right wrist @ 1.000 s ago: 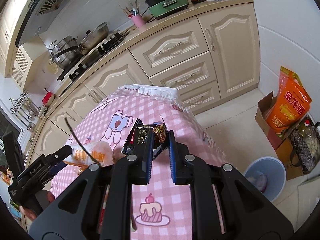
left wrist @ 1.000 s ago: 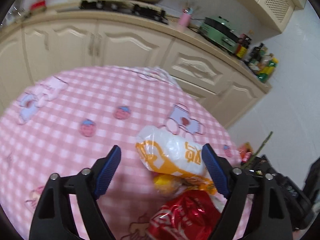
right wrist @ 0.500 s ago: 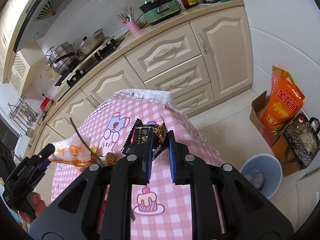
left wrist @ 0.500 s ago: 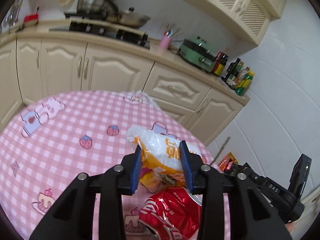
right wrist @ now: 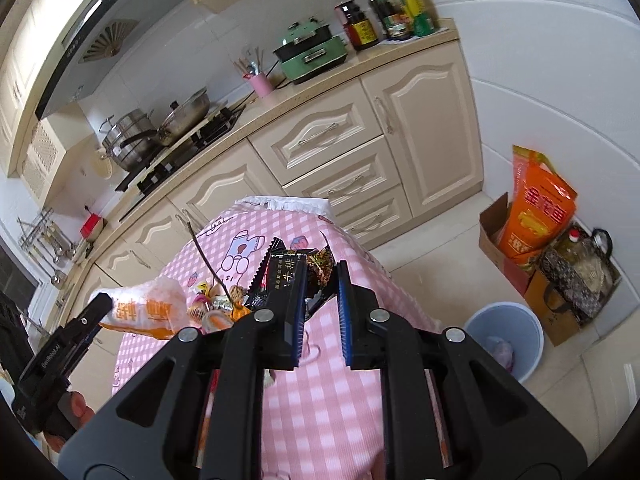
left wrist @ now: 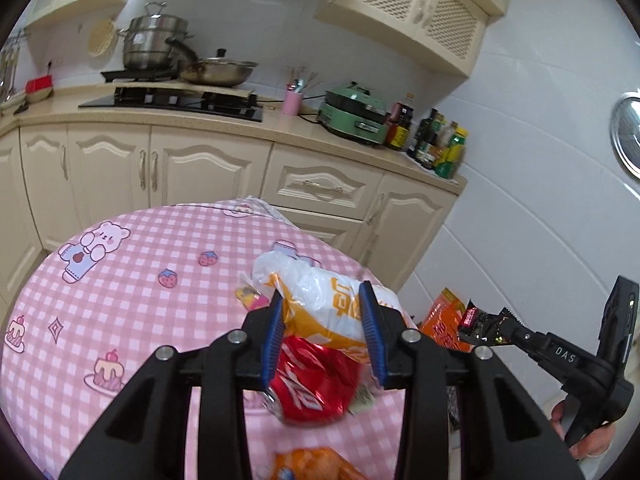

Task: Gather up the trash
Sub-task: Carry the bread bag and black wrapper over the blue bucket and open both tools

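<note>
Above the pink checked table, left gripper pinches a white-and-orange plastic bag lifted over a red wrapper, right gripper clamps a black snack wrapper; both look light, crinkly, slippery, best pinched mid-body.

A crumpled white-and-orange plastic bag with orange characters is pinched at both sides, lifted above the pink checked tablecloth; beneath it lies a crushed red foil wrapper with white lettering; a small pink-and-yellow scrap sits just left of the bag; a black snack packet with gold characters stands tilted, clamped at its lower edge; a pale blue bin on the floor holds some rubbish
</note>
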A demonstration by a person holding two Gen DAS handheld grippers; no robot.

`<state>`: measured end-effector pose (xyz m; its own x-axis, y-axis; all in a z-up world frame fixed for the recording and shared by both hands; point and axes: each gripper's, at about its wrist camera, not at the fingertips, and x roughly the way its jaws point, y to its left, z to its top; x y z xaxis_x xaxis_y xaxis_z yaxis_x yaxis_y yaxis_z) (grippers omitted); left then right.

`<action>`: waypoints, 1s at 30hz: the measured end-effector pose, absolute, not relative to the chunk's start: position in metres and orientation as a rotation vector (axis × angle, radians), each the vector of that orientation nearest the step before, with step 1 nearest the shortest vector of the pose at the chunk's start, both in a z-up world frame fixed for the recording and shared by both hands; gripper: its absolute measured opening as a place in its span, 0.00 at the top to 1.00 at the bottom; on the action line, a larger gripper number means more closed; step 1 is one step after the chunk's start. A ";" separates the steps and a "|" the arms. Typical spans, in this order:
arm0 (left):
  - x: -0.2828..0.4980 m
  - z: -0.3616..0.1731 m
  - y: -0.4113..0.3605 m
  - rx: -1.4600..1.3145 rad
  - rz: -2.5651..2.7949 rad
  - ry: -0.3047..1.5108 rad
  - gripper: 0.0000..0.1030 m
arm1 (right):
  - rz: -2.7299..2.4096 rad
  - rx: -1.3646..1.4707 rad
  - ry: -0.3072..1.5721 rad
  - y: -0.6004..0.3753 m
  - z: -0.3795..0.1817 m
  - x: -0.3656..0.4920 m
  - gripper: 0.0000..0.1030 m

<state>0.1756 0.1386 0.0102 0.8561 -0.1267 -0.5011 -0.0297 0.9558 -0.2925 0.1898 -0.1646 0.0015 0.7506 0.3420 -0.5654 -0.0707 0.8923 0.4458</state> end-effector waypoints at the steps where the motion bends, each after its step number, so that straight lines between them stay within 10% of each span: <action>1: 0.170 0.010 0.130 -0.282 -0.063 0.545 0.66 | 0.226 0.420 0.687 -0.168 0.001 0.185 0.86; 30: 0.181 -0.083 -0.112 -0.054 -0.461 0.872 0.66 | -0.141 0.608 0.788 -0.329 -0.087 0.073 0.86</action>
